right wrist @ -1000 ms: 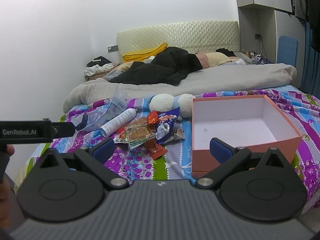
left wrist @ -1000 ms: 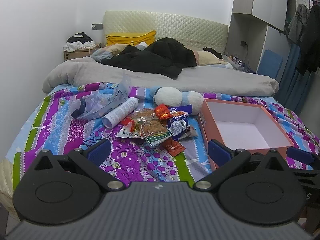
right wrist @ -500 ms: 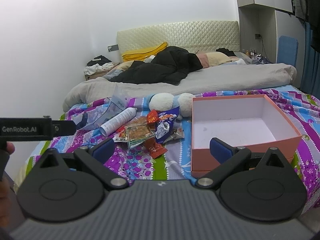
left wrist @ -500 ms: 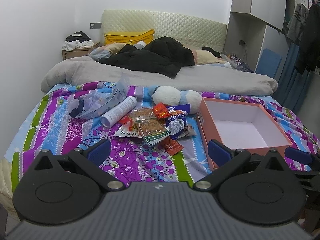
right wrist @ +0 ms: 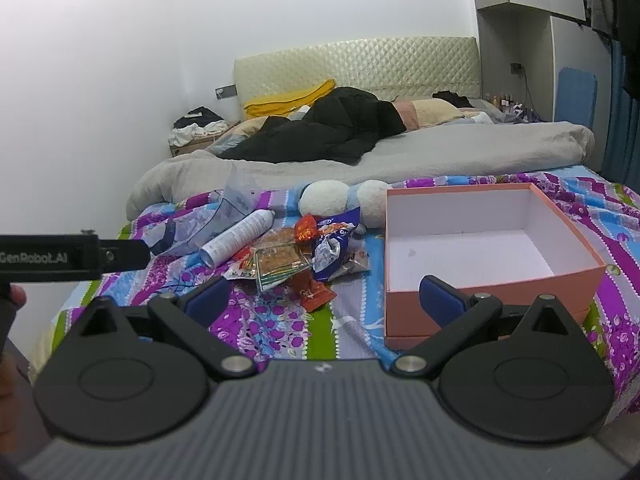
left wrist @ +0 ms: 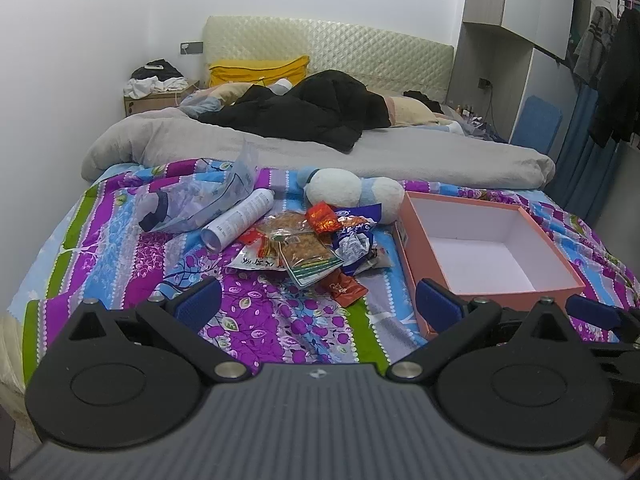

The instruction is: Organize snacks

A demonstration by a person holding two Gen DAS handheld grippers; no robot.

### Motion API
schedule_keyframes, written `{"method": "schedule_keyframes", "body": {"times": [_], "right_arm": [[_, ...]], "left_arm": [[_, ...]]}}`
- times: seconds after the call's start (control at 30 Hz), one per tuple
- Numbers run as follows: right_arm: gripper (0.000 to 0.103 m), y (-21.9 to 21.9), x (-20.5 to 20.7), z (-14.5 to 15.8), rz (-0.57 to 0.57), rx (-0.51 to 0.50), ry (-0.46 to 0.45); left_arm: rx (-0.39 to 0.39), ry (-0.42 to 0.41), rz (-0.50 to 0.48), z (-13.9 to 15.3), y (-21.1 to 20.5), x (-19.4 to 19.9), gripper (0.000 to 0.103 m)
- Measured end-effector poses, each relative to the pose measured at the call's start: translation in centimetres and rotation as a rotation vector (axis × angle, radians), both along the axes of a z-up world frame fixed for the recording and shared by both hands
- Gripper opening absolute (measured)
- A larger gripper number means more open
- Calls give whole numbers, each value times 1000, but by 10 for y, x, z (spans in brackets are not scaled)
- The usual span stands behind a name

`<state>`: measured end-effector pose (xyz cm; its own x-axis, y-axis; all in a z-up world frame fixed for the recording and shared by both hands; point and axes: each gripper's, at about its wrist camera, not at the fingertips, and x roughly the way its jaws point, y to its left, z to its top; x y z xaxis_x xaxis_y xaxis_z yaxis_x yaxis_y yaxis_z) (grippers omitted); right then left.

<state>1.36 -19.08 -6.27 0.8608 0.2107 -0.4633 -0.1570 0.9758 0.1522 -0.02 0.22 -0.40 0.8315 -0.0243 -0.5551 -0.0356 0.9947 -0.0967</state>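
Note:
A heap of snack packets (left wrist: 310, 246) (right wrist: 298, 258) lies on the patterned bedspread, with a red-orange packet (left wrist: 346, 289) (right wrist: 314, 292) at its near edge. Right of the heap sits an open pink box (left wrist: 486, 246) (right wrist: 486, 240) with a white, bare inside. My left gripper (left wrist: 318, 300) hovers open above the foot of the bed, short of the heap. My right gripper (right wrist: 324, 296) is open too, with the box's near corner behind its right finger. Nothing sits between either pair of fingers.
A white spray can (left wrist: 238, 224) and a clear plastic bag (left wrist: 200, 204) lie left of the snacks. A white and blue plush toy (left wrist: 352, 194) rests behind them. Farther back are a grey blanket (left wrist: 320, 152) and dark clothing (left wrist: 304, 114). A wardrobe stands at the right.
Both grippers have drifted back and slightly up, so the snacks and box look a little farther off. Both stay open and nothing on the bed has moved.

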Motion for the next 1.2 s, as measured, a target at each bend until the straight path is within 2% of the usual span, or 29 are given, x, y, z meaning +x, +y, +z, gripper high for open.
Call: {"method": "schedule_keyframes", "body": {"times": [0.7,0.8,0.93,1.2], "right_arm": [[103,0,1,-5,1,0,15],[103,-1,1,-6,3,11,23],[103,-1,1,-6,3,8,27],[103,-4,0,-7,6,19,29]], "left_arm": [[-4,17,-8,-8,0,1,103],[-21,21,-14,-8,0,1,103],[-88,47,-36,-11,3,3,103],[-77,53,-43,-11,2,5,103]]}}
